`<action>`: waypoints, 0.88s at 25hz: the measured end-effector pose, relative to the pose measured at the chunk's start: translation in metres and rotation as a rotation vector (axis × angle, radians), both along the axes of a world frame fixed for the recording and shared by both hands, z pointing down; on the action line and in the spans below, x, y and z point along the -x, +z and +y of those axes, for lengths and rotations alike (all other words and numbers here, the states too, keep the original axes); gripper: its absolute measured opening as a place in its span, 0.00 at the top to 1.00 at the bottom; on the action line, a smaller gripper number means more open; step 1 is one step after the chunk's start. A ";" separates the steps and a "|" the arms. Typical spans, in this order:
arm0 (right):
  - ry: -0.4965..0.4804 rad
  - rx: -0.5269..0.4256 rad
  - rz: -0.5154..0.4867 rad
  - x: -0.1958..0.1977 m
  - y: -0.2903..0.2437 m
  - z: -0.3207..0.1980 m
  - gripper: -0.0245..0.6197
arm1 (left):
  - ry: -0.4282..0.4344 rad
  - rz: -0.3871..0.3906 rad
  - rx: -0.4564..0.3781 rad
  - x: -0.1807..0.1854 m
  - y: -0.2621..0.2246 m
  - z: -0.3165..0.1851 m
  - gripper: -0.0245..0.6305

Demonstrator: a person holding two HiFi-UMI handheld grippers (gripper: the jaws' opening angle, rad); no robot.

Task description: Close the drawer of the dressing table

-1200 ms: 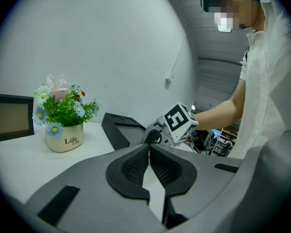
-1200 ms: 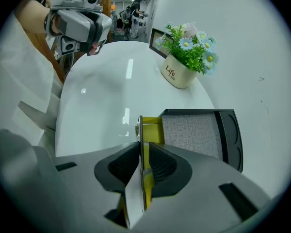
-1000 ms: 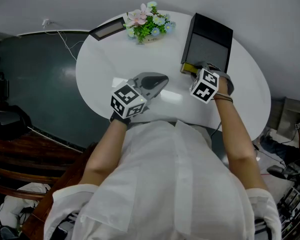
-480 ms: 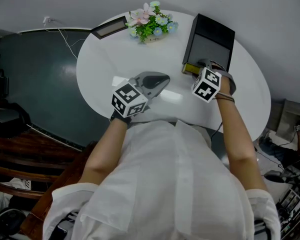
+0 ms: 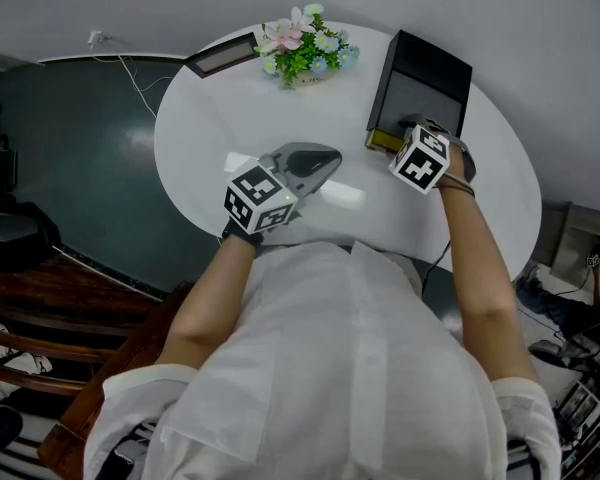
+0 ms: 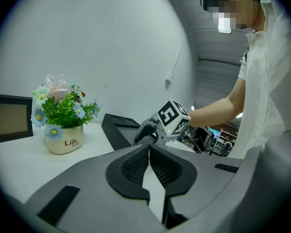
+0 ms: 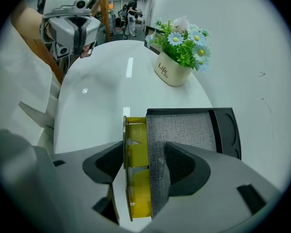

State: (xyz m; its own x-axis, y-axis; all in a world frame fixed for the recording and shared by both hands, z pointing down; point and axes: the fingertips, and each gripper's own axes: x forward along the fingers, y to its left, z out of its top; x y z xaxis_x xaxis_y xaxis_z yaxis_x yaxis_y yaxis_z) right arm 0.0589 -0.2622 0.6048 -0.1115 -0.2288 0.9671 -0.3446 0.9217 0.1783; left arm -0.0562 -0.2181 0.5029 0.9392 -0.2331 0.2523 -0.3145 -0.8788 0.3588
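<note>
A black box (image 5: 427, 73) with a grey fabric top (image 7: 184, 127) stands at the table's far right. Its yellow drawer (image 7: 136, 178) sticks out a little toward me, and shows as a yellow strip (image 5: 382, 140) in the head view. My right gripper (image 7: 144, 152) points steeply down over it. Its jaws have just been opening and now stand wide, one on each side of the drawer's front, not pressing on it. My left gripper (image 6: 149, 147) is shut and holds nothing. It lies low over the table's near edge, left gripper (image 5: 325, 158) well left of the box.
A pot of flowers (image 5: 302, 48) and a dark picture frame (image 5: 220, 56) stand at the back of the round white table (image 5: 200, 128). A cable (image 5: 130, 83) runs along the dark floor at the left. The person's torso fills the lower part of the head view.
The right hand with its marker cube has edged slightly toward the box. The left gripper, the box and the flowers stand as before.
</note>
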 end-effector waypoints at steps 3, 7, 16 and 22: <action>0.001 0.005 -0.002 -0.001 -0.002 -0.002 0.57 | 0.003 0.001 0.000 -0.001 0.000 0.001 0.93; 0.009 -0.023 0.007 -0.004 -0.004 -0.009 0.68 | 0.005 -0.001 0.000 -0.002 0.000 0.002 0.93; 0.013 -0.035 0.014 -0.006 -0.004 -0.015 0.75 | -0.004 -0.002 0.003 0.000 0.002 0.000 0.93; 0.021 -0.039 0.006 -0.006 -0.004 -0.015 0.75 | -0.001 -0.002 0.001 -0.003 0.002 0.002 0.93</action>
State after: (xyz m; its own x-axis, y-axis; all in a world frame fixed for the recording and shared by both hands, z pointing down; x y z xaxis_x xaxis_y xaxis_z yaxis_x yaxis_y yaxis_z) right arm 0.0647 -0.2772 0.6011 -0.1004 -0.2685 0.9580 -0.3630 0.9064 0.2160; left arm -0.0533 -0.2164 0.5048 0.9384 -0.2340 0.2544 -0.3164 -0.8779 0.3593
